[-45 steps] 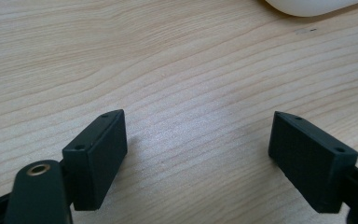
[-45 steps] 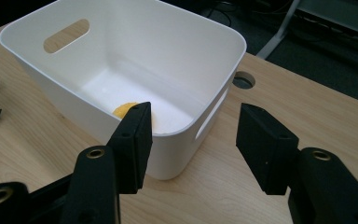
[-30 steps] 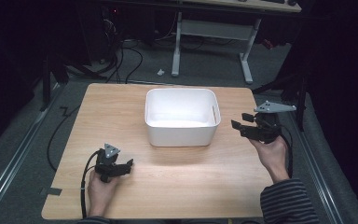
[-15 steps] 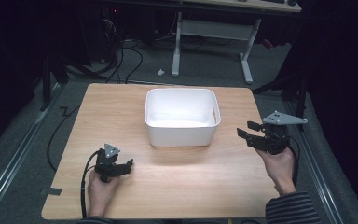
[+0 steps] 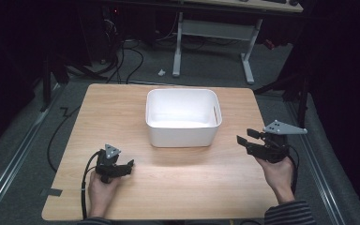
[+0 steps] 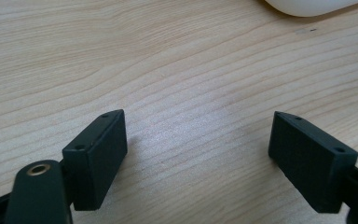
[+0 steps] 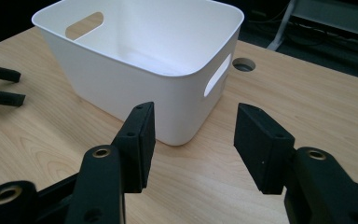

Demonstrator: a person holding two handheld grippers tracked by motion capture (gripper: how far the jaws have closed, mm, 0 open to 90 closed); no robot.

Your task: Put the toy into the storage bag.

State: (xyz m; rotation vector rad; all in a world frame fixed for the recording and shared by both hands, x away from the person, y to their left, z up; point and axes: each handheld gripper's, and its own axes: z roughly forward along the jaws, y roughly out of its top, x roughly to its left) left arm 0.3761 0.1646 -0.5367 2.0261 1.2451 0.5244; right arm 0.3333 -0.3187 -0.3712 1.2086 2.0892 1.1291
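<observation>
Bin (image 7: 140, 60) sits just beyond the released, empty right tool (image 7: 193, 135), apart from it.

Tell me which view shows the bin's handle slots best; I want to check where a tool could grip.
The right gripper view: the bin is close, with both slots visible in its walls. The high view shows the whole bin from above, one slot just a thin slit. The left gripper view catches a mere sliver of the bin's bottom corner.

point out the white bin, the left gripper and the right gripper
white bin (image 5: 183, 133): high view, front wall
left gripper (image 5: 130, 164): high view, between its fingertips
right gripper (image 5: 243, 136): high view, between its fingertips
</observation>
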